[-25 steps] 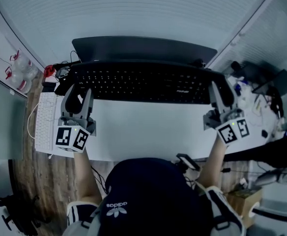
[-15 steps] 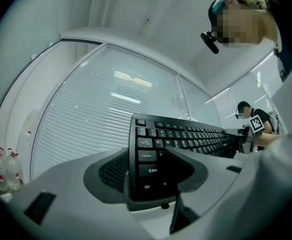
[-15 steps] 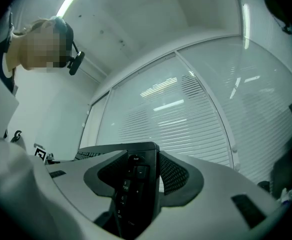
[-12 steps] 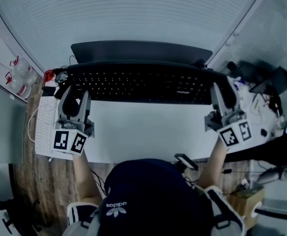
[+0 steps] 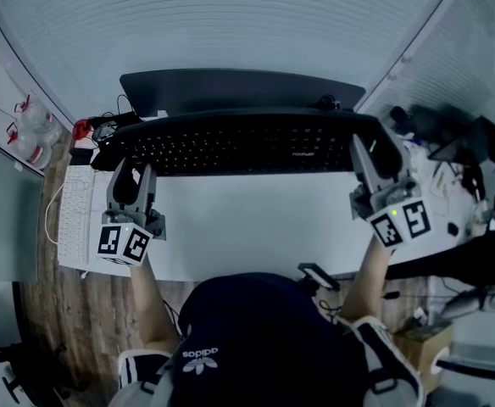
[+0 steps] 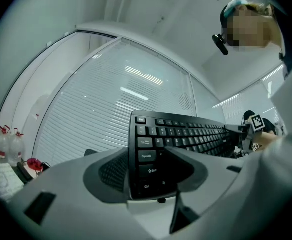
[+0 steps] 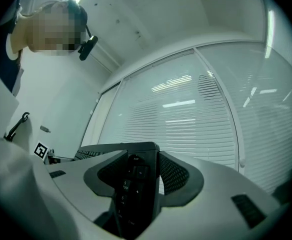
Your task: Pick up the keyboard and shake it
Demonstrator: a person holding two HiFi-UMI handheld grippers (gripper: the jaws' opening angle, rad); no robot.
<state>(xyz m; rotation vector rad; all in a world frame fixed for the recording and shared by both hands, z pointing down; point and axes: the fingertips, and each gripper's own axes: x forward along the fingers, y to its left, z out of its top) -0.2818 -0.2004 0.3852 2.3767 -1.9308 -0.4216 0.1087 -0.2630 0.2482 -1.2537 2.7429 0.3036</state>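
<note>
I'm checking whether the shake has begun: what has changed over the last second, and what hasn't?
The black keyboard swung slightly: its right end, with the right gripper, moved away from the person; its left end, with the left gripper, came nearer. Both grippers stay shut on its ends. The white desk and the white keyboard at left are unmoved.

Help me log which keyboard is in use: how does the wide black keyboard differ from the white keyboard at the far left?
The black keyboard is clamped at its two ends by the left gripper and the right gripper. The white keyboard lies untouched. The black keyboard runs side to side, and the white keyboard runs front to back. Both are long and rectangular.
</note>
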